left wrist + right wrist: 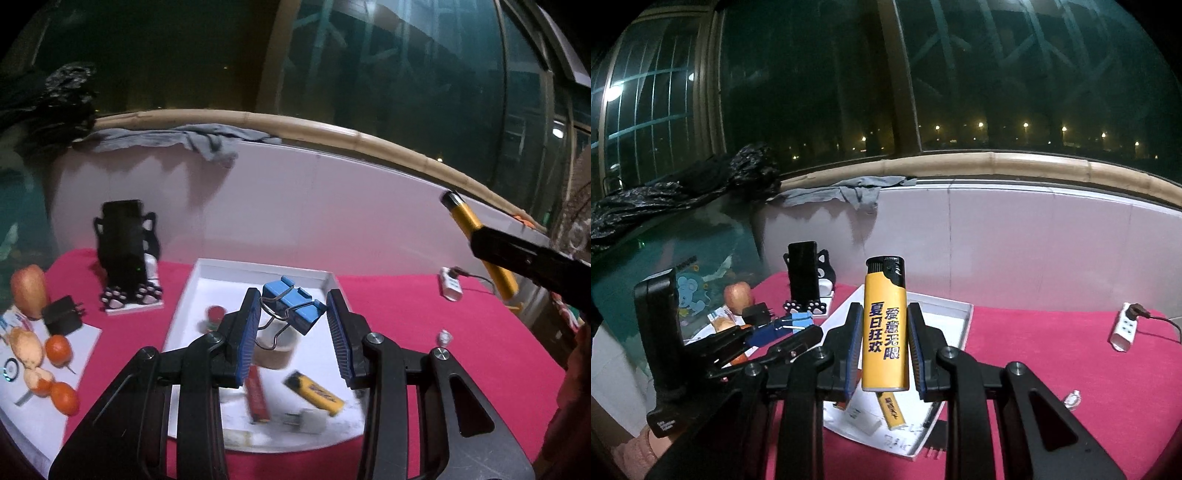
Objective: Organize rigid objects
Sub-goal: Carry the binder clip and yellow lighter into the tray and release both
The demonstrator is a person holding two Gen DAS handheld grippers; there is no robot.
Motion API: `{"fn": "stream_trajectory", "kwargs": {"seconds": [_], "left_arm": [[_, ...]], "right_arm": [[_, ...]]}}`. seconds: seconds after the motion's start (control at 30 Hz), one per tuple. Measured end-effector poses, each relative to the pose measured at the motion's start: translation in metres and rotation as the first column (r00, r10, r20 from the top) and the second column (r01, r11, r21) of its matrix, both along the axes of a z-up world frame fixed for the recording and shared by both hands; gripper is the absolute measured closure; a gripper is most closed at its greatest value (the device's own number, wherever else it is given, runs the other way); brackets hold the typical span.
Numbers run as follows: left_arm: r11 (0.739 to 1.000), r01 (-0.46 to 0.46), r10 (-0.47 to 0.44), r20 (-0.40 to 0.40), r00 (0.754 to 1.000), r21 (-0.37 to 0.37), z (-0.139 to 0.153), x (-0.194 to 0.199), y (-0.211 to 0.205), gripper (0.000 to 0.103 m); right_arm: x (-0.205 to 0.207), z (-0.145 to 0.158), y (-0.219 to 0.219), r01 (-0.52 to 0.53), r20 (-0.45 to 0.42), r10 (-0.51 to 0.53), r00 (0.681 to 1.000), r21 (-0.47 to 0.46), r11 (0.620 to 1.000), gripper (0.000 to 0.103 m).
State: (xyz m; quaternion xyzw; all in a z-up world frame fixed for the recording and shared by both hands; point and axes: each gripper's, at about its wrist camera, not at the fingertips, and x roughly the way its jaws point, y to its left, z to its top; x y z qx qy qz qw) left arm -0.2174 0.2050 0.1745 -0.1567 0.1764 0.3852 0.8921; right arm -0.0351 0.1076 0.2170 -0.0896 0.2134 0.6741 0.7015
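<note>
The right gripper (884, 343) had its jaws clenched on an upright yellow plastic lighter with a black cap (885, 325), held above the near part of the shallow white rectangular tray (964, 325). The left gripper (293, 328) clamped a blue metal binder clip with wire handles (291, 304) over the tray's middle. Doing this step well probably meant lowering each item onto bare tray floor, clear of the smaller yellow lighter (314, 393) and red box (256, 393) lying there. The tray sat on the pink-clothed worktop (461, 332).
</note>
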Motion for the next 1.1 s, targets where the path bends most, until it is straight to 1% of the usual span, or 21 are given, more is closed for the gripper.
{"fn": "stream_trajectory", "kwargs": {"seconds": [0.13,0.3,0.43,0.53,0.6,0.67,0.73,0.8,0.87,0.93,1.1], "left_arm": [[0.999,-0.049,0.049,-0.012,0.999,0.02,0.008,-0.012,0.02,0.067],[0.996,-0.092,0.092,-0.03,0.995,0.019,0.016,-0.017,0.05,0.067],[0.994,-0.107,0.108,-0.06,0.992,0.03,0.018,-0.012,0.063,0.067],[0.993,-0.112,0.115,-0.098,0.989,0.04,0.013,-0.001,0.069,0.067],[0.993,-0.111,0.115,-0.128,0.985,0.034,0.004,0.009,0.074,0.067],[0.994,-0.106,0.107,-0.159,0.981,0.012,-0.01,0.018,0.078,0.067],[0.994,-0.106,0.102,-0.184,0.978,-0.011,-0.023,0.025,0.083,0.067],[0.994,-0.108,0.097,-0.213,0.972,-0.036,-0.037,0.031,0.089,0.067],[0.992,-0.108,0.09,-0.239,0.967,-0.064,-0.051,0.036,0.094,0.067],[0.99,-0.105,0.078,-0.256,0.963,-0.091,-0.062,0.04,0.096,0.067],[0.982,-0.094,0.04,-0.308,0.95,-0.163,-0.093,0.051,0.1,0.067]], "right_arm": [[-0.003,0.0,0.012,-0.006,-0.008,0.006,1.0,0.0,1.0,0.08],[0.0,-0.001,0.028,-0.001,-0.036,0.0,0.999,-0.005,1.0,0.08],[0.004,-0.003,0.041,0.011,-0.056,-0.011,0.998,-0.006,1.0,0.08],[0.006,-0.008,0.05,0.015,-0.073,-0.016,0.997,-0.015,1.0,0.08],[0.007,-0.015,0.056,0.018,-0.085,-0.021,0.996,-0.03,0.999,0.08],[0.009,-0.026,0.063,0.022,-0.096,-0.027,0.995,-0.056,0.998,0.08],[0.013,-0.039,0.069,0.027,-0.109,-0.036,0.993,-0.088,0.996,0.08],[0.017,-0.055,0.076,0.029,-0.139,-0.047,0.989,-0.128,0.991,0.08],[0.021,-0.069,0.083,0.033,-0.159,-0.059,0.986,-0.165,0.986,0.08],[0.023,-0.084,0.09,0.038,-0.158,-0.072,0.985,-0.206,0.978,0.08],[0.025,-0.119,0.105,0.012,-0.199,-0.074,0.977,-0.295,0.955,0.08]]}}
